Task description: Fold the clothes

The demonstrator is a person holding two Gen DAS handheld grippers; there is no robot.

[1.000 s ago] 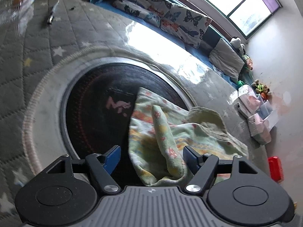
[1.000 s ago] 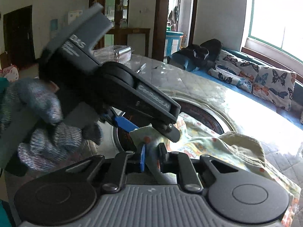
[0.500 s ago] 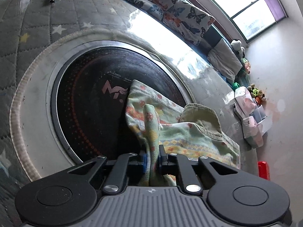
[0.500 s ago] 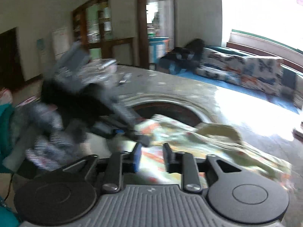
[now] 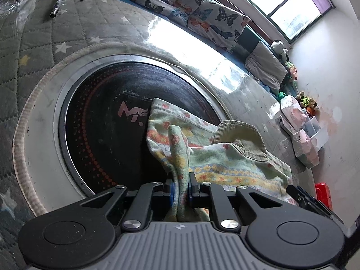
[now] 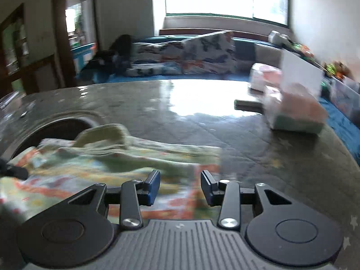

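Garment (image 5: 225,157) fold in left gripper (image 5: 180,189); right gripper (image 6: 180,187) opening, empty.

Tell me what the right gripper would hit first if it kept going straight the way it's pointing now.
Most likely the floral garment. The right gripper, jaws opening with nothing pinched, points down over the cloth's right edge. Blur hides depth, so it might meet the quilted table cover instead.

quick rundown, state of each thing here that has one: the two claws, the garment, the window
left claw: shut on a raised fold of the garment
right claw: jaws opening, nothing pinched, over the garment
pale green floral-print garment: crumpled, unfolded, partly over the round black glass inset
round black glass inset: partly covered by the garment
pen: lying flat on the quilted grey table cover
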